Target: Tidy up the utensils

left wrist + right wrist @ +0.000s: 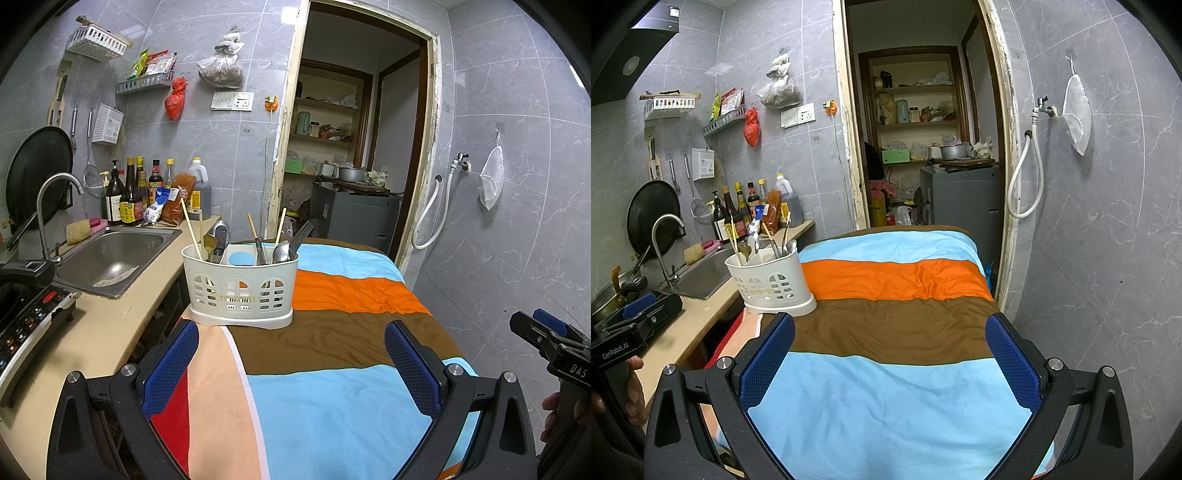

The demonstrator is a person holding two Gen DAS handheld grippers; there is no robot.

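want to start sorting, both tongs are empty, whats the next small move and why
Probably ease the left tongs forward toward the white utensil caddy: they are open, it sits just ahead on the striped cloth, and its chopsticks, spoon and fork stand mixed.

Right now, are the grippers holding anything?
Left gripper: open, holding nothing.
Right gripper: open, holding nothing.

Utensil caddy (240, 291) hides lower ends of chopsticks (190, 229), spoon (281, 252), fork (301, 234)
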